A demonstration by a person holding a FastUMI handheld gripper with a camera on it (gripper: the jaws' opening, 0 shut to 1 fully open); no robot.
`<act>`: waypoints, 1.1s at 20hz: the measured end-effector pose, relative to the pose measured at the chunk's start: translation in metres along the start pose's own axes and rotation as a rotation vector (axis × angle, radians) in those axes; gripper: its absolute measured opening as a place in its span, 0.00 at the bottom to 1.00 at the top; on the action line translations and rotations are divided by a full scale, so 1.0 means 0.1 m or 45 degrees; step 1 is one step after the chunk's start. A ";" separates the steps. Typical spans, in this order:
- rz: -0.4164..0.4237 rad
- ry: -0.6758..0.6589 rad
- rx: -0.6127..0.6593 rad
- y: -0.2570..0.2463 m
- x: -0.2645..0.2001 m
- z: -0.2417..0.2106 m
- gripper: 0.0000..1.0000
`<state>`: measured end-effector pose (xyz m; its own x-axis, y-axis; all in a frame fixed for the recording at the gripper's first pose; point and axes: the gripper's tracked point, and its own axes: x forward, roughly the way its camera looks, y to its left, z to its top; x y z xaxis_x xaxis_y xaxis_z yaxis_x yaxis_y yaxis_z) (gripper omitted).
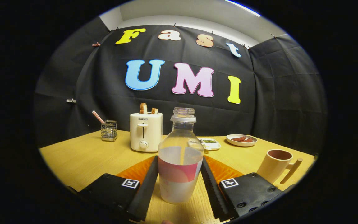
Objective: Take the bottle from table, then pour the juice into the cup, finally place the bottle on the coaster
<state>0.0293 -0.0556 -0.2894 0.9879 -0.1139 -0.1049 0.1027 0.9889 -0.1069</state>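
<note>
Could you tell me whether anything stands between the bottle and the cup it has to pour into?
Nothing visible does. The bottle stands between the gripper fingers, which flank it closely, and bare table lies between it and the cup.

Readable text: one brand name

We read "SUPOR" on the front of the toaster (145, 132); the bottle (181, 161) label shows us no legible words.

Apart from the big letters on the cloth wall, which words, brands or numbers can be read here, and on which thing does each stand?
"SUPO", then one blurred letter: brand on the front of the toaster.
Coloured band on the bottle, which stands between the fingers of the gripper: no readable text.
Square markers on the gripper: patterns only, no words.
</note>
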 end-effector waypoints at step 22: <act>0.026 0.012 0.069 0.04 -0.37 1.75 0.77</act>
<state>0.0131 -0.0311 -0.1126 0.9888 -0.0939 -0.1160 0.0886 0.9948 -0.0508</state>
